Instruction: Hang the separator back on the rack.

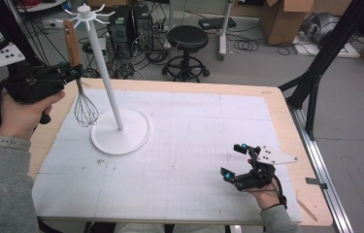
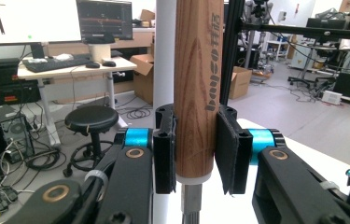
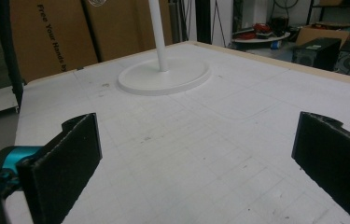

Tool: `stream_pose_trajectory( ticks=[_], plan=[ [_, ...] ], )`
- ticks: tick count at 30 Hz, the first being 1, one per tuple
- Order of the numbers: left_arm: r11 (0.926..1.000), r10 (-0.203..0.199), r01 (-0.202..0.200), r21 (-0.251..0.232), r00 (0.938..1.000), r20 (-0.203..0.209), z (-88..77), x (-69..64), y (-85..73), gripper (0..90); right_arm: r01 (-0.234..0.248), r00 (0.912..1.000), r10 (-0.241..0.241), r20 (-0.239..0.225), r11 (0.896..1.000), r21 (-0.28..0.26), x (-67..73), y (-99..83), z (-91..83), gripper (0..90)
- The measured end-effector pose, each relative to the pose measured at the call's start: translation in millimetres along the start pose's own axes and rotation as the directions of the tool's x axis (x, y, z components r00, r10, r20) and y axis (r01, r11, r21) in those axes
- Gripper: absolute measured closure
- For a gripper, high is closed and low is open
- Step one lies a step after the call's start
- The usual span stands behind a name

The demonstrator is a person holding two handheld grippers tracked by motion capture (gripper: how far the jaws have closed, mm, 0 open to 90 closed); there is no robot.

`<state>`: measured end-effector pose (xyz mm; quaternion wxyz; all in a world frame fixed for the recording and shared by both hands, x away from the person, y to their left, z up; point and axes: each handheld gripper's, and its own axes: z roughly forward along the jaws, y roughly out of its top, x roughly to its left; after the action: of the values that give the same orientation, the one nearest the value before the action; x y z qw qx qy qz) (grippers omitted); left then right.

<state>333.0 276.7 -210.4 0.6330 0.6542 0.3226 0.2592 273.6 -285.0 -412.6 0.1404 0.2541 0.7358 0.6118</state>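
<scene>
A whisk (image 1: 85, 108) with a wooden handle (image 1: 72, 42) hangs upright above the table's left side, wire head down, beside a white hook stand (image 1: 120, 127). My left gripper (image 1: 74, 71) is shut on the handle's lower end. In the left gripper view the pads (image 2: 164, 154) press both sides of the wooden handle (image 2: 197, 84), and the stand's white pole (image 2: 164, 51) rises just behind it. My right gripper (image 1: 234, 161) rests low over the table's front right, open, nothing between its pads (image 3: 72, 161). The stand's round base (image 3: 164, 77) lies farther ahead of it.
The stand's top ring of hooks (image 1: 86, 15) is level with the handle's top. A white gridded mat (image 1: 179, 145) covers the wooden table. Behind the table stand a black stool (image 1: 187, 43), computer towers, cables and cardboard boxes (image 1: 285, 19). A black frame leg (image 1: 315, 73) stands at the right.
</scene>
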Motion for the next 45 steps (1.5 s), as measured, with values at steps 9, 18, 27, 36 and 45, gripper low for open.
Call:
stream_pose_trajectory(
  ticks=[9,18,27,36,45],
  plan=[
    [0.9998,0.001,-0.001,0.022,1.0000,-0.004,6.5,-0.3,-2.9,70.4,-0.003,1.0000,0.003,0.001,1.000,0.000,0.1,0.1,-0.4,0.6],
    [0.9998,0.018,-0.018,0.009,0.9996,-0.021,7.7,-1.4,-5.5,69.1,0.001,1.0000,-0.001,-0.001,1.000,-0.001,0.3,0.0,0.0,0.5],
    [0.9995,0.033,-0.033,-0.003,0.9982,-0.051,3.4,0.2,-15.8,54.3,0.003,1.0000,-0.003,0.001,1.000,0.001,0.7,0.2,-0.1,0.5],
    [0.9929,0.119,-0.119,-0.009,0.9928,-0.016,-10.7,-9.5,-39.5,34.6,0.002,1.0000,-0.002,-0.002,1.000,-0.002,0.3,0.5,0.1,0.6],
    [0.9874,0.152,-0.151,-0.047,0.9884,0.010,-20.3,-14.7,-67.4,21.2,0.011,0.9999,-0.011,-0.003,1.000,0.000,0.8,0.7,0.1,0.6]
  ],
)
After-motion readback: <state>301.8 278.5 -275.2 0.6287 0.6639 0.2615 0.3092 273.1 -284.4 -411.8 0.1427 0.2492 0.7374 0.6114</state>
